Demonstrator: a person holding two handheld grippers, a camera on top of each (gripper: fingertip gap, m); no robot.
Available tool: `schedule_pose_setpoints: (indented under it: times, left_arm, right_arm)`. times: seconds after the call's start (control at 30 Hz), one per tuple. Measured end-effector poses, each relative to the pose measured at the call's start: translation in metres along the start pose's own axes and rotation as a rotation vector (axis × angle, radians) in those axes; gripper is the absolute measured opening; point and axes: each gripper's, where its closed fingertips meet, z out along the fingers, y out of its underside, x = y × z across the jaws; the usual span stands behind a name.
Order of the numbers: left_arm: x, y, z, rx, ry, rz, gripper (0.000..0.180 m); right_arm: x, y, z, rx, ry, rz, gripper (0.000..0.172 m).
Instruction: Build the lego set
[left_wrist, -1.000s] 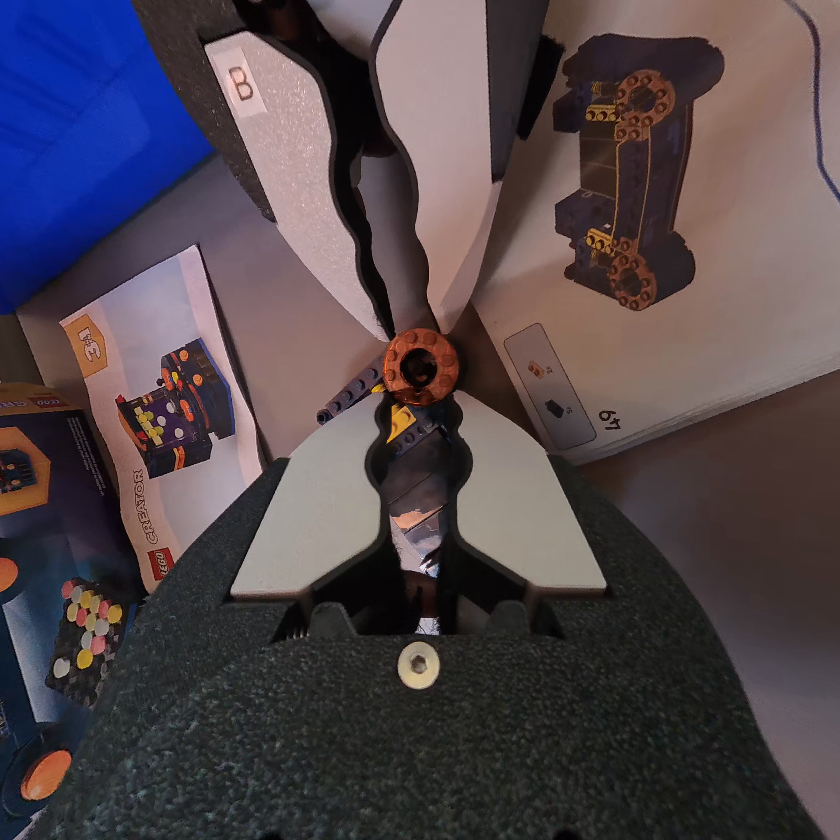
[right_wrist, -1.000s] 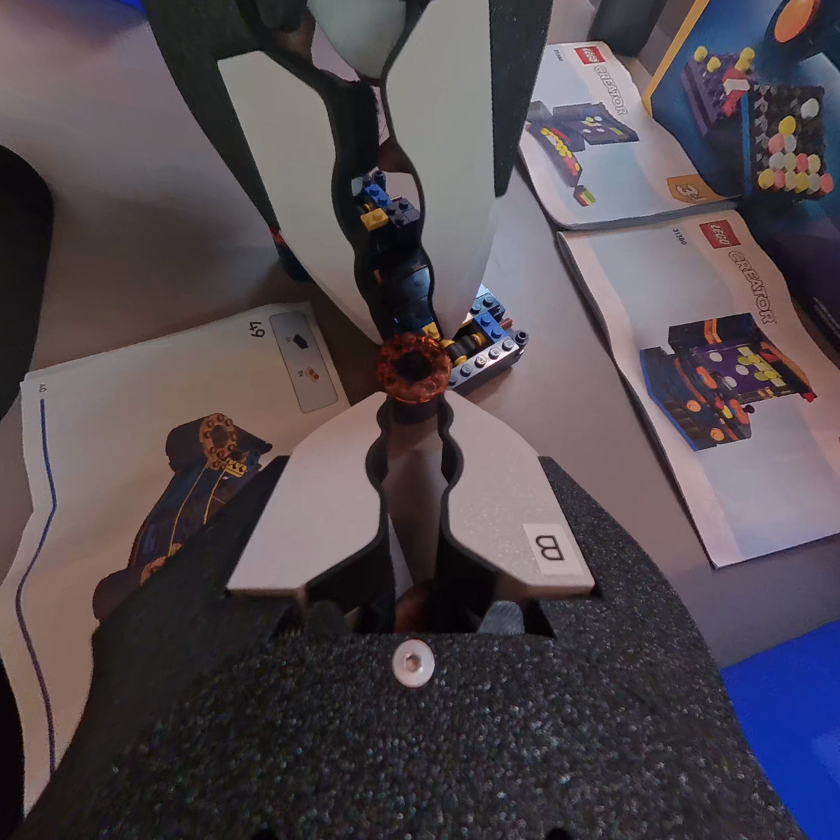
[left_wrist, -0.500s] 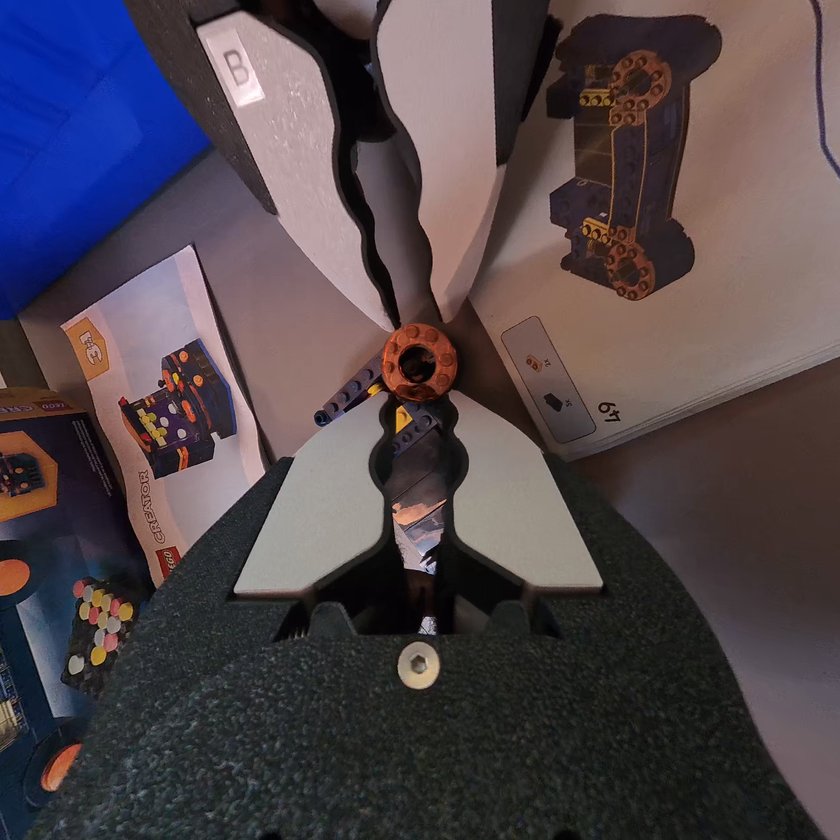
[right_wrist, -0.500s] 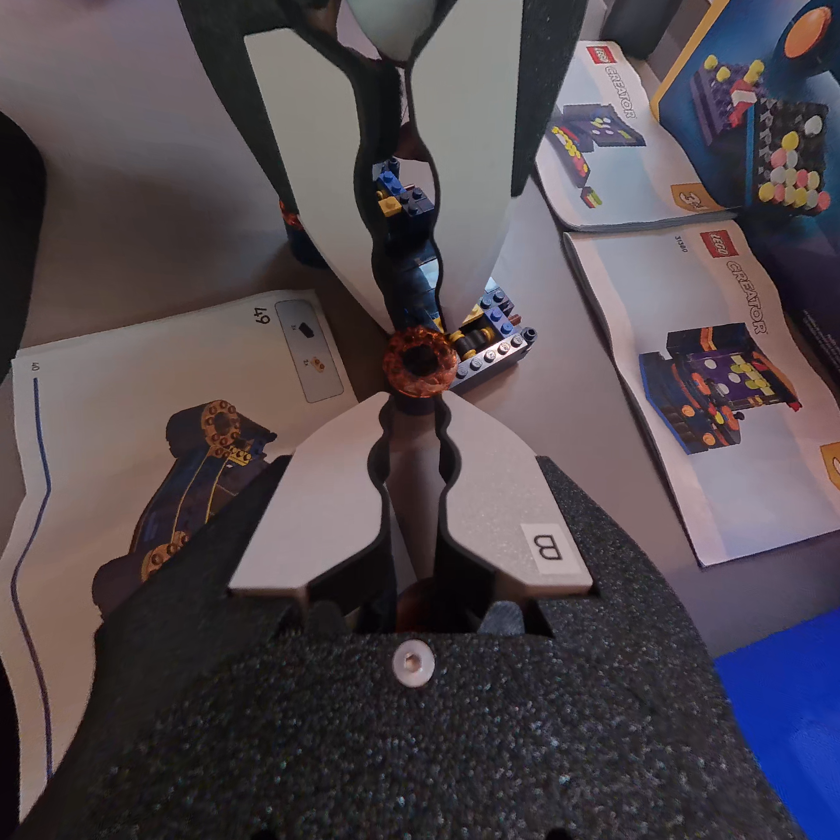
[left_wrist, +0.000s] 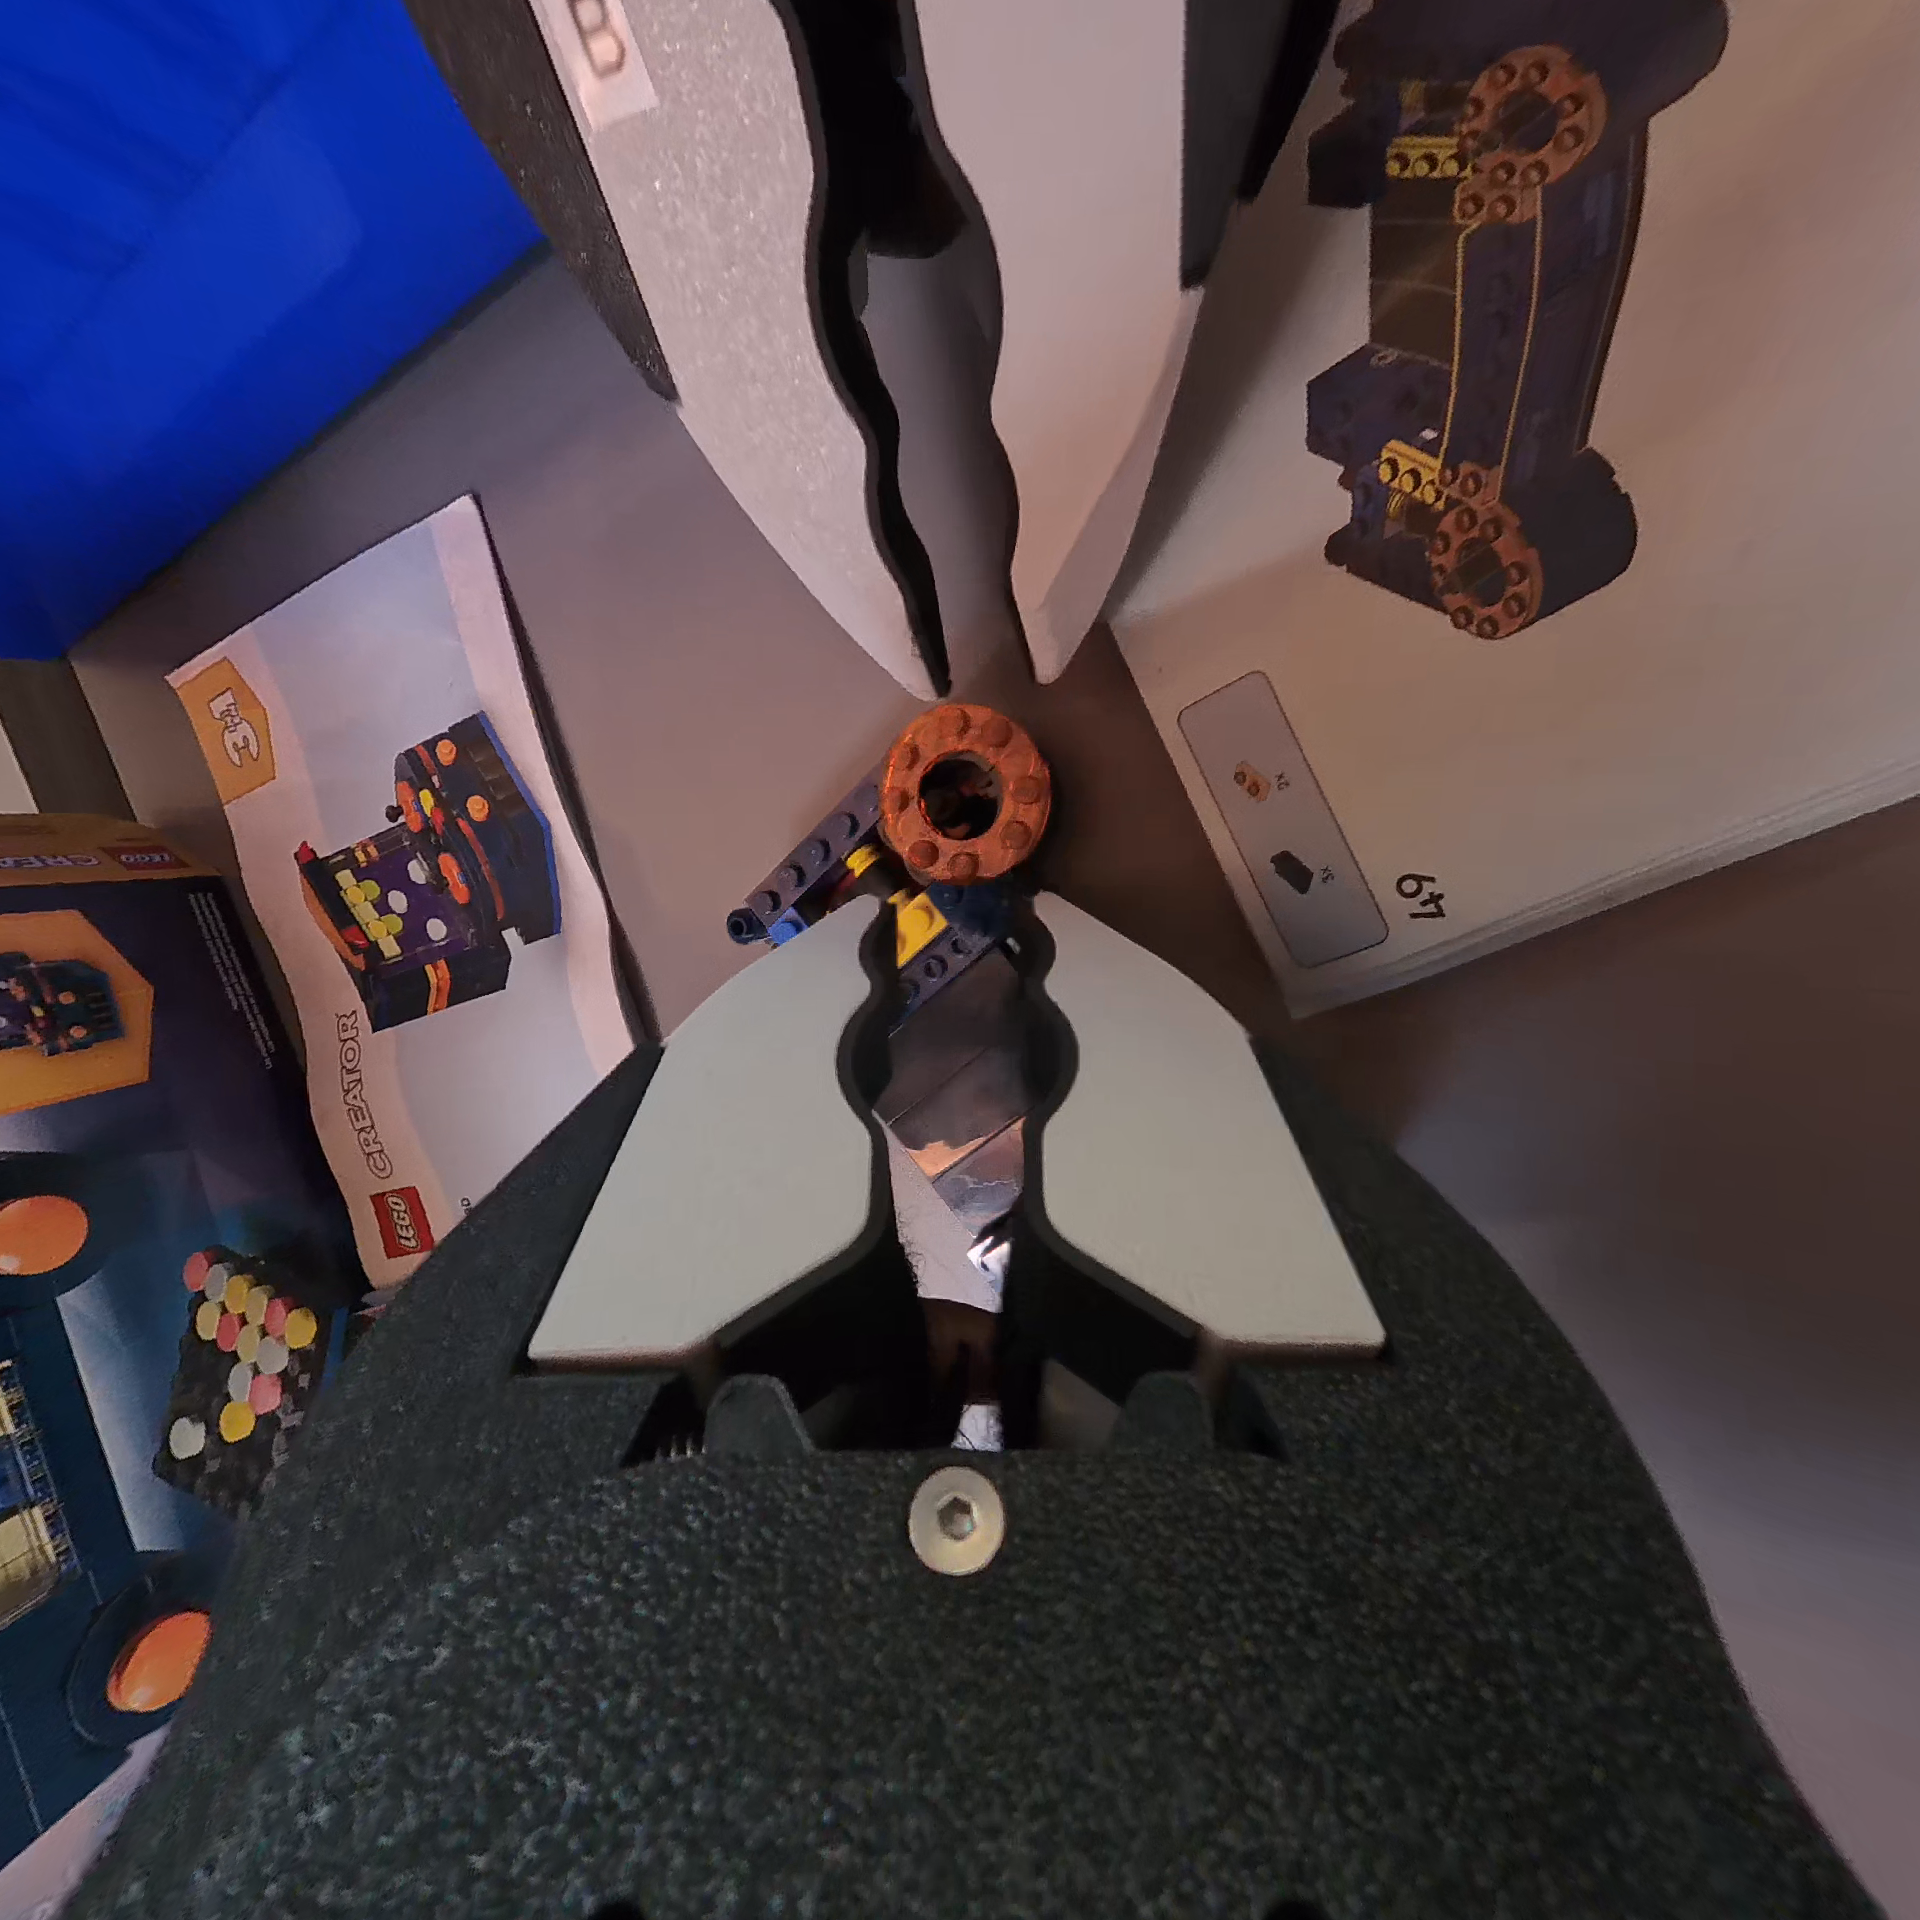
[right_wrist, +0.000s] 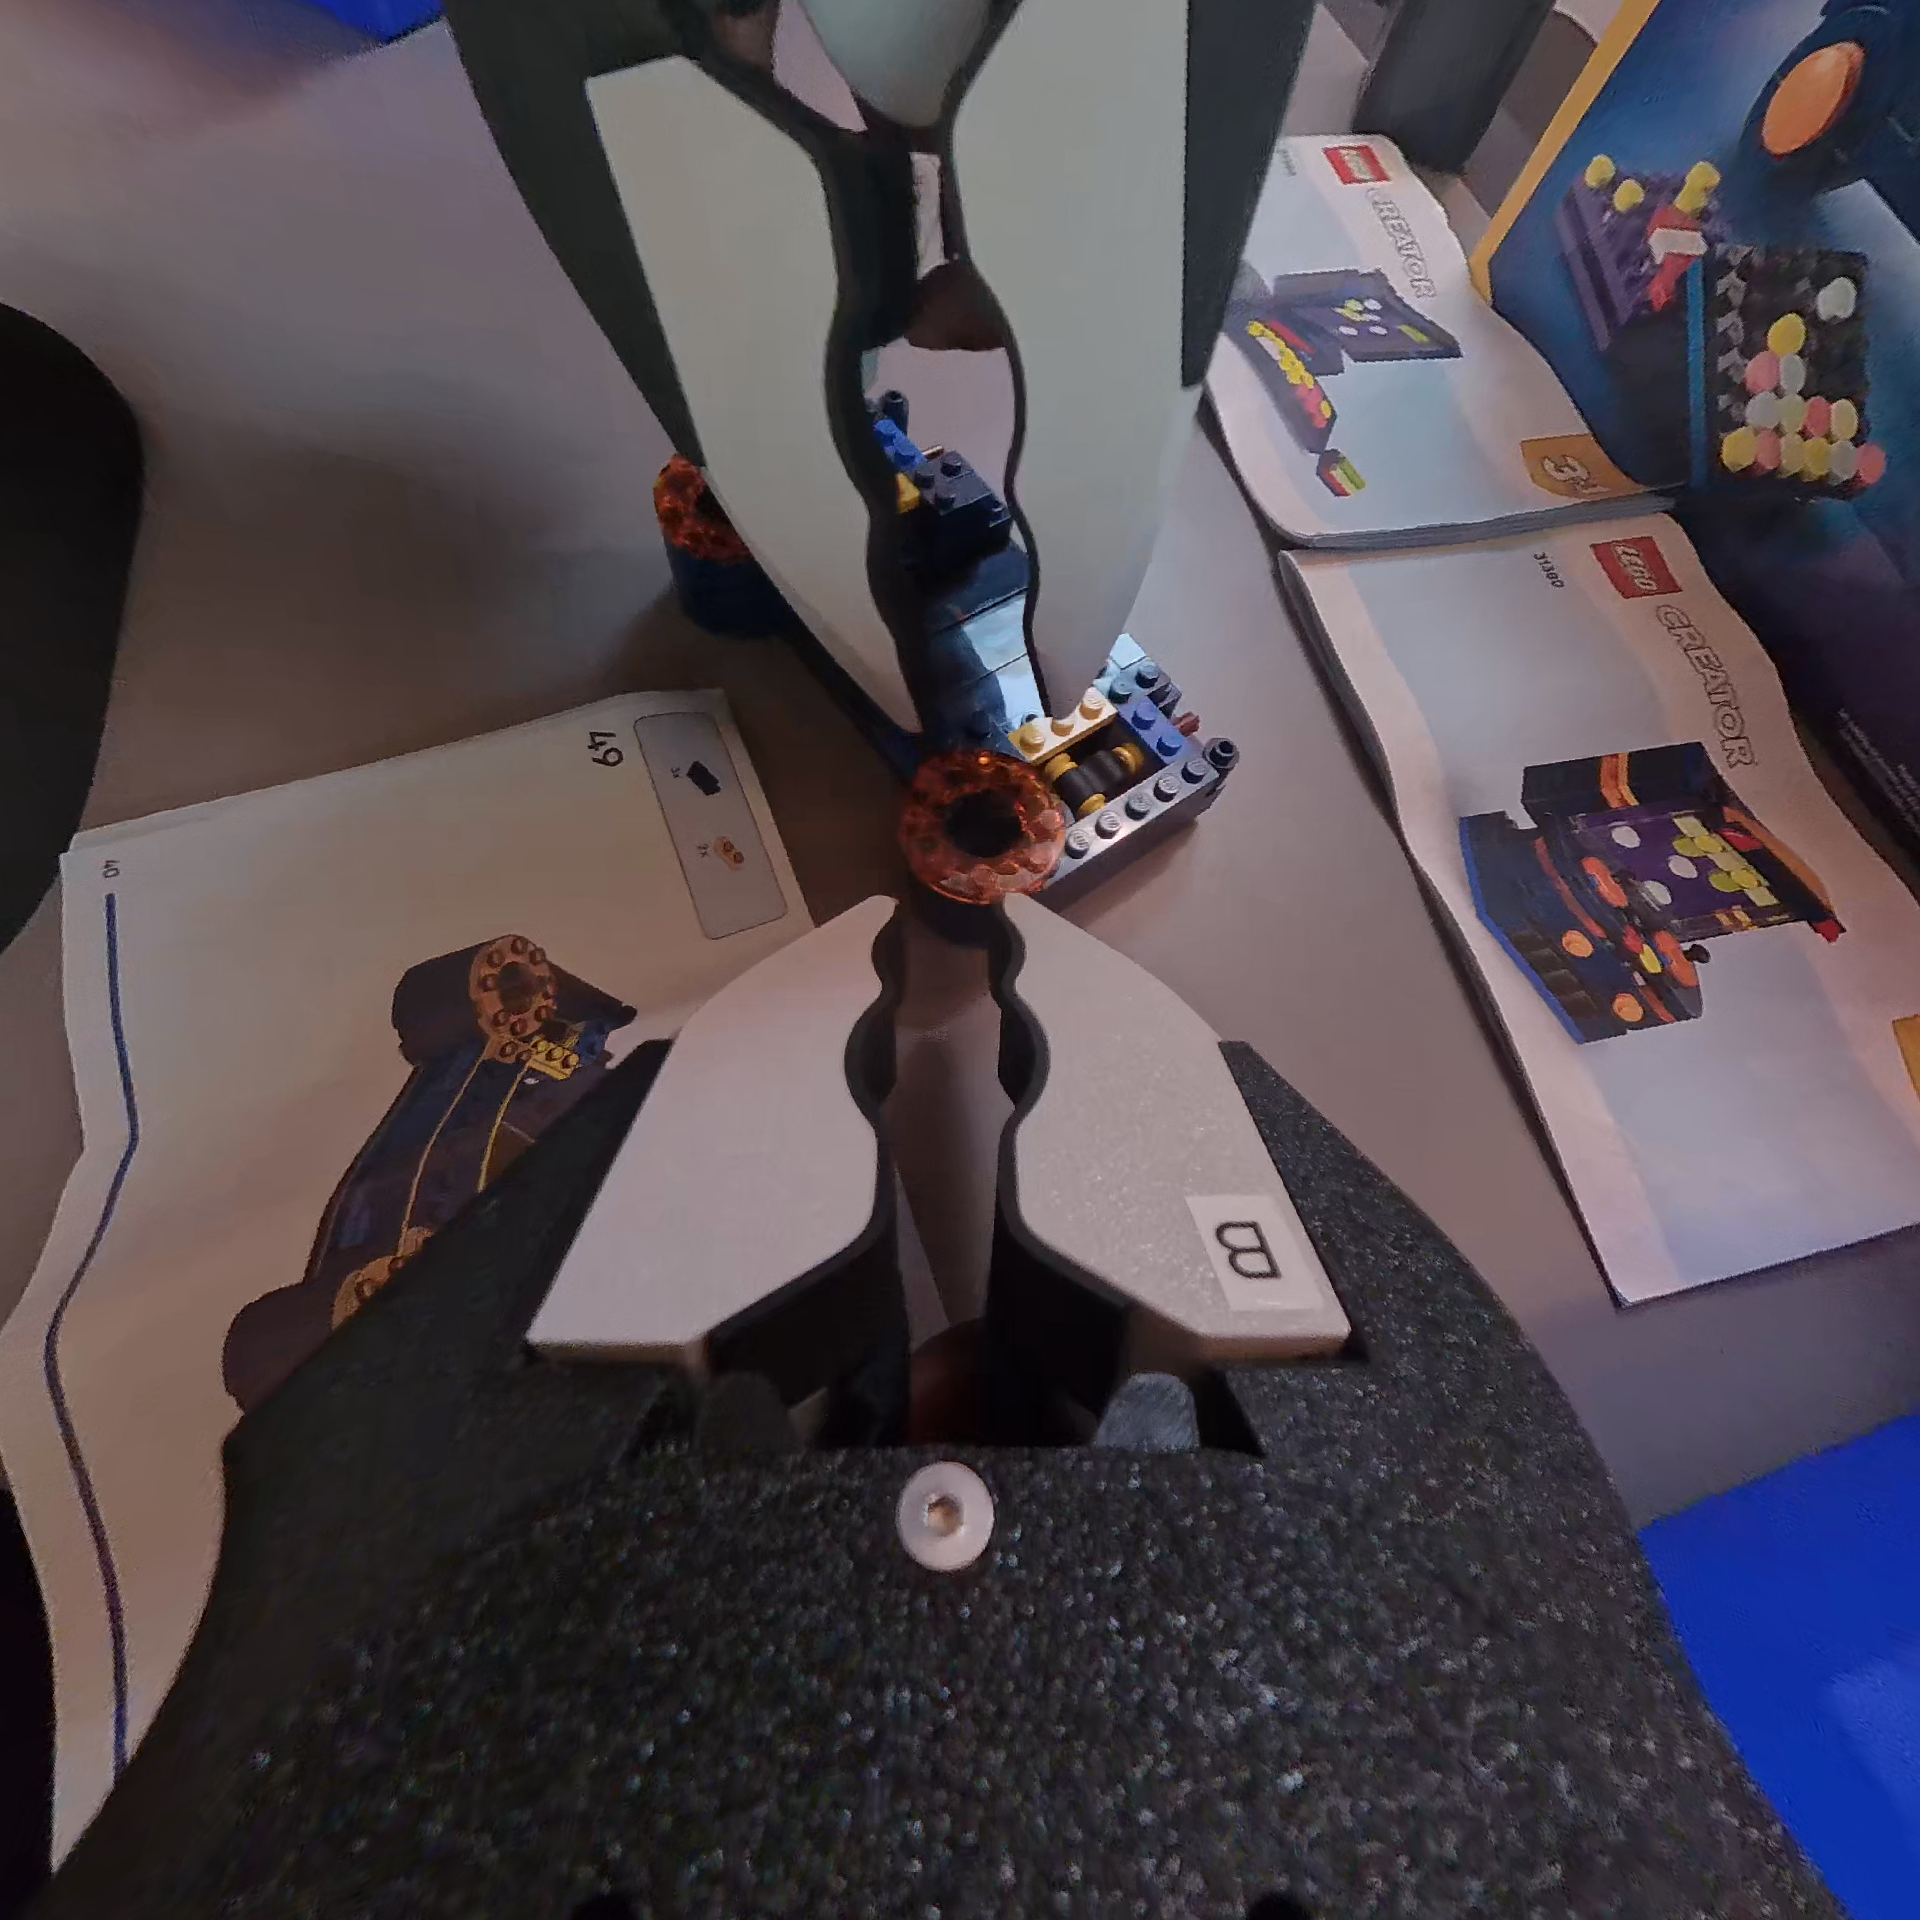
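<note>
Tongs from both hands meet tip to tip low over a grey desk (left_wrist: 675, 582). The left tongs (left_wrist: 956, 925) are pinching a small brick model (left_wrist: 940, 961), dark blue with a yellow piece and glossy tiles; its body fills the space between the two pads and appears pressed from both sides. A round orange ring (left_wrist: 964, 795) with studs round its rim sits on the end of the model, just past the left tips, and a grey studded bar (left_wrist: 805, 868) juts out to one side. The right tongs (right_wrist: 954, 909) come in from the opposite side, narrowly parted, their tips just beside the ring; whether they press on it or on the dark part under it cannot be told. A second orange ring (right_wrist: 696, 514) shows at the model's far end, partly behind a left finger. As a judgement, the left hold looks soundest with the pads kept on the flat sides of the dark body, since the ring and the bar stick out unsupported, and any touch at the ring is best kept square to it and gentle. An open instruction booklet (left_wrist: 1558, 779) lies near the model, closed booklets (right_wrist: 1558, 935) lie on the other side, next to a printed box (left_wrist: 83, 1039) and a blue surface (left_wrist: 208, 260)
</note>
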Motion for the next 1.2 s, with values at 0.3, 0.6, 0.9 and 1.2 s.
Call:
schedule_pose_setpoints:
  times: [0.3,0.6,0.9,1.2]
  left_arm:
    - [0.004,-0.001,0.003,0.020,0.030,-0.052,0.032]
    - [-0.001,-0.003,0.004,0.024,0.008,-0.032,0.021]
    - [0.002,-0.003,0.002,0.033,0.025,-0.036,0.023]
    - [-0.001,-0.010,0.002,0.094,0.022,-0.072,0.022]
  right_arm:
    - [-0.004,-0.001,0.004,0.003,-0.008,-0.006,0.014]
    - [0.001,0.000,0.002,0.007,0.010,0.007,0.014]
    - [0.005,-0.003,-0.001,0.037,0.011,0.019,0.014]
    - [0.015,-0.010,0.005,0.082,0.033,0.049,0.003]
